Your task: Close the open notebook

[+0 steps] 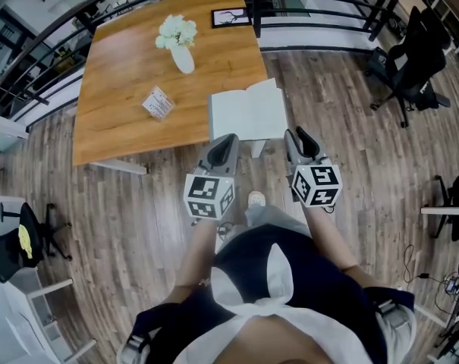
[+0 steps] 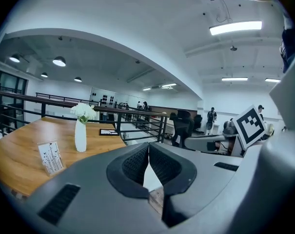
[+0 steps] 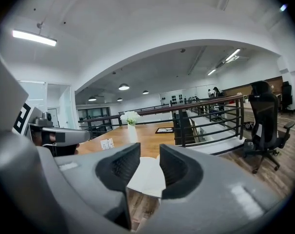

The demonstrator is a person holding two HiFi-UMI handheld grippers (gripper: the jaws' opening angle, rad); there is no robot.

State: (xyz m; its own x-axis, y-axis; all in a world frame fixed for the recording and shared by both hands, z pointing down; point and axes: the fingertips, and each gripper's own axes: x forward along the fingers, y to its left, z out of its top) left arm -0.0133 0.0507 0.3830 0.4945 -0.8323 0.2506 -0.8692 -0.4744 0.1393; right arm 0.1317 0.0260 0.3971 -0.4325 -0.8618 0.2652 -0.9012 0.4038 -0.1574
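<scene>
the open white paper notebook [image 1: 248, 112] lies at the near edge of the brown wooden table [image 1: 130, 120]. the left grey gripper [image 1: 227, 139] has its jaws pressed together on nothing. the right grey gripper [image 1: 296, 135] is narrowly parted and empty. both are just short of the notebook.

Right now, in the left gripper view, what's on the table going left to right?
Card stand → vase of white flowers → picture frame → open notebook
</scene>
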